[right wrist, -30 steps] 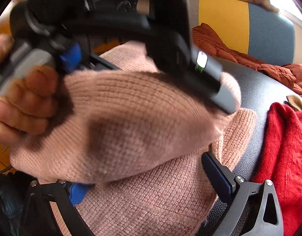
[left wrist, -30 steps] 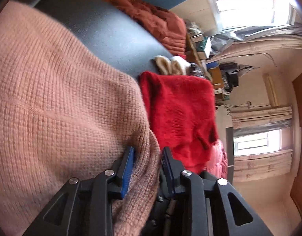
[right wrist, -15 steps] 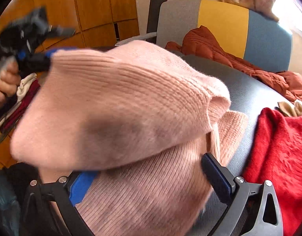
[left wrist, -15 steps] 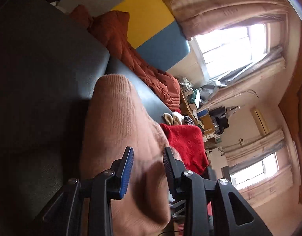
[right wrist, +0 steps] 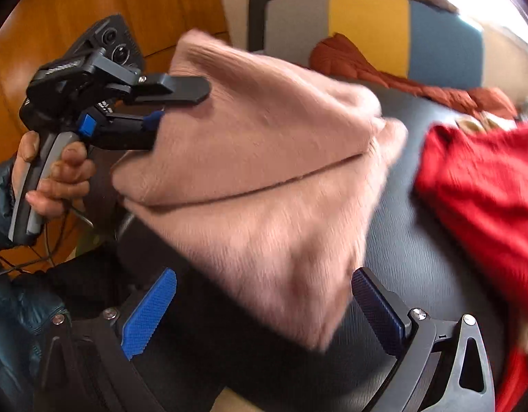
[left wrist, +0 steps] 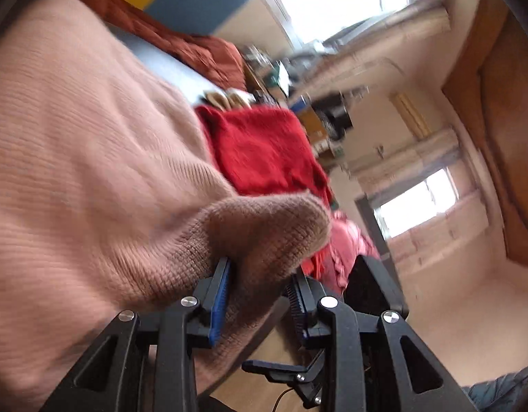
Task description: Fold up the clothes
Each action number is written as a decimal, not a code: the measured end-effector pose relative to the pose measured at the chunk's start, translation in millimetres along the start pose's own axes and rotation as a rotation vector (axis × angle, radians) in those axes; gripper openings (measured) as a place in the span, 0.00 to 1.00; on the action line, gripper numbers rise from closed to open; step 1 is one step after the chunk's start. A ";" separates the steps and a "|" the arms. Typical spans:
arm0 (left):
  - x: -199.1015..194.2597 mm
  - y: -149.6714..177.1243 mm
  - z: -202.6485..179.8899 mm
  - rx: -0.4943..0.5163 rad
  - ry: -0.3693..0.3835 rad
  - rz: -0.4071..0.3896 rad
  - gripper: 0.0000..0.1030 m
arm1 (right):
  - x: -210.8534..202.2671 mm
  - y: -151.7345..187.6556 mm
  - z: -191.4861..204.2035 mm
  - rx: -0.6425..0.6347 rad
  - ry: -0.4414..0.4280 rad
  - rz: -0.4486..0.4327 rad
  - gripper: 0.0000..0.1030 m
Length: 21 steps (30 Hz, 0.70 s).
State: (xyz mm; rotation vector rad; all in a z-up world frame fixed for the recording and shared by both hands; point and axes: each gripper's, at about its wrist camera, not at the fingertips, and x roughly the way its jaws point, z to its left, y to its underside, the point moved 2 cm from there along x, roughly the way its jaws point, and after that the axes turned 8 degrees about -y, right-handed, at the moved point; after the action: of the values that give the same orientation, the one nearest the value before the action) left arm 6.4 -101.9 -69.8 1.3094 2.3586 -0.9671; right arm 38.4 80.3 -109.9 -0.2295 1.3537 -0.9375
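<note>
The big pink sweater (right wrist: 264, 185) hangs in the air over the dark table (right wrist: 428, 261), folded over once, with one corner drooping down low. It looks like the fold is about half done.

What could go wrong? The sweater is thick and soft. If it comes down too fast, the top half could slide off the bottom half and the fold would fall apart. The red sweater (right wrist: 483, 199) lies close by on the table, so the pink one could land on top of it and get mixed up with it. The droopy corner could also get tucked under and make a lump. The pictures are blurry, so things seem to be moving quickly, and that makes a slip more likely.

The left tool (left wrist: 260, 292) is pinching a fat bunch of the pink sweater near its edge. Its two sides are only a little apart, with the knit squeezed between them. If that bunch slips out, the whole side will drop.

The right tool (right wrist: 264, 305) is wide open. The sweater's low corner hangs between its two sides. I can't tell if it touches them, and it is not being held there.
</note>
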 end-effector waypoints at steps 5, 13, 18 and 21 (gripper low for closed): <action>17.1 12.2 -14.1 0.046 0.035 0.074 0.30 | -19.1 22.5 -22.1 0.123 0.040 -0.011 1.00; -68.6 -2.9 -0.9 0.042 0.062 -0.109 0.32 | -57.8 -8.0 -18.4 0.109 -0.103 -0.132 1.00; -94.0 1.4 32.5 0.002 -0.048 -0.172 0.32 | -46.2 -49.5 10.0 -0.029 -0.270 -0.063 1.00; -90.1 0.4 45.4 -0.020 -0.096 -0.183 0.32 | -14.4 -62.5 11.4 -0.037 -0.335 0.064 1.00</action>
State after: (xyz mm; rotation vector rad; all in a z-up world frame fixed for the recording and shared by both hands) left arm 52.9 -190.3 -56.1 1.0297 2.4384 -1.0306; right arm 22.2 46.5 -56.6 -0.3534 1.0629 -0.7816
